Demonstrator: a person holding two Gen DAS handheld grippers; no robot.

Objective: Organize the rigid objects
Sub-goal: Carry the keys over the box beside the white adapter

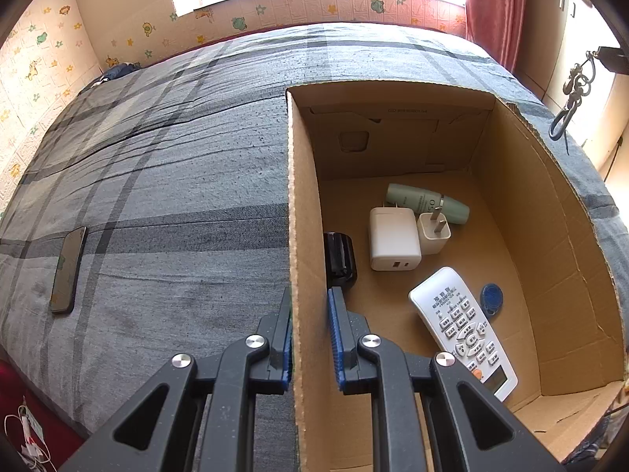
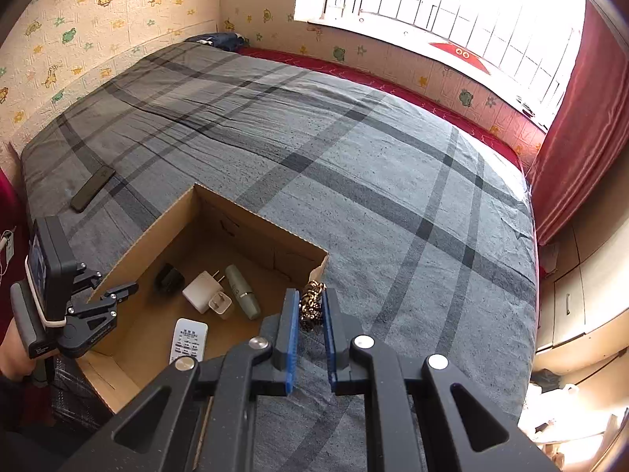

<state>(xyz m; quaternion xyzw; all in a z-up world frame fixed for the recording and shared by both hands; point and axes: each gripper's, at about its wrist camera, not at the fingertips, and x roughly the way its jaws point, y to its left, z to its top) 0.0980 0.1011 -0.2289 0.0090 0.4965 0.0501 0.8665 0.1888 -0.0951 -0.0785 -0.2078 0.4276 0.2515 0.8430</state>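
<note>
Straddling the cardboard box (image 1: 302,196) wall, left claw (image 1: 310,338) pinches it; right claw (image 2: 310,314) clamps a patterned clip (image 2: 311,305).

Chargers (image 1: 394,239) and remote (image 1: 464,330) in box (image 1: 550,259) on bed (image 1: 177,157)

Both grippers are built of black speckled plastic links, joined by round silver pivot bolts. Ribbed blue pads (image 1: 336,338) are seen lining the left gripper (image 1: 310,338) fingers, likewise the right gripper (image 2: 310,338). At nine o'clock, a bare hand (image 2: 11,354) and dark red sleeve are glimpsed.
</note>
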